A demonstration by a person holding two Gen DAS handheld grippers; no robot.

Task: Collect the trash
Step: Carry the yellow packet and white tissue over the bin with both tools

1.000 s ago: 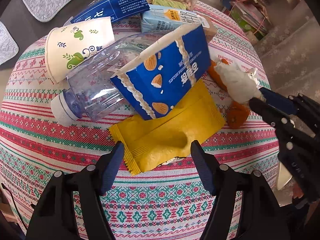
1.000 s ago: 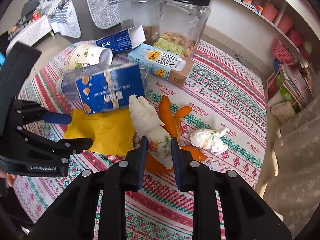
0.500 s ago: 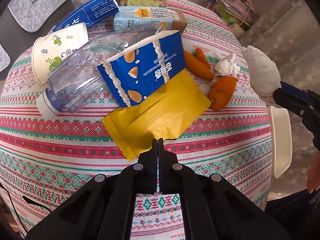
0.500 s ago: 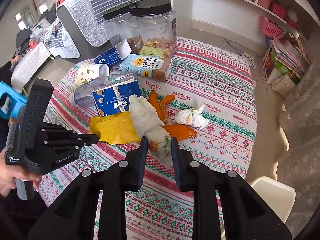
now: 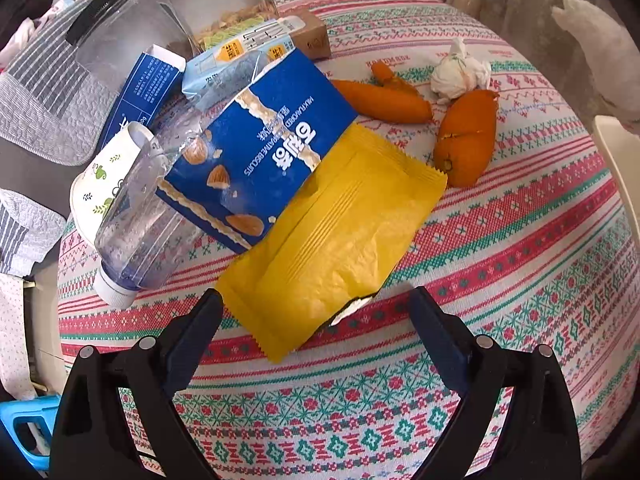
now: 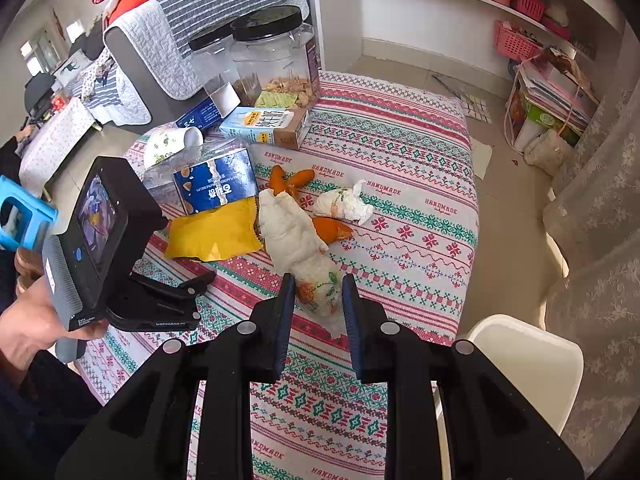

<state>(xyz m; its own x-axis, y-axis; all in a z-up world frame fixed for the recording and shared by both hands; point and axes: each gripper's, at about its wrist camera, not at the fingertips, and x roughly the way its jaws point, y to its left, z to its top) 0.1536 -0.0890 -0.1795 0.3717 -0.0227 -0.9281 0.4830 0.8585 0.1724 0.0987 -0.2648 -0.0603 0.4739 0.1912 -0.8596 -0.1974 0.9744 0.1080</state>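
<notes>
My right gripper is shut on a crumpled white napkin with a flower print and holds it above the table; the napkin also shows at the top right of the left wrist view. My left gripper is open, its fingertips either side of the near end of a yellow wrapper lying on the patterned tablecloth. Behind the wrapper lie a blue almond biscuit box, a clear plastic bottle, a paper cup, orange peels and a small tissue wad.
At the table's far side stand two clear jars with black lids, a light-blue carton and a dark-blue box. A white chair stands at the table's near right. A sofa with grey blankets lies beyond.
My left gripper shut near the yellow wrapper's edge half a second ago and is now open again around its near end. My right gripper has lifted the napkin up and back.
</notes>
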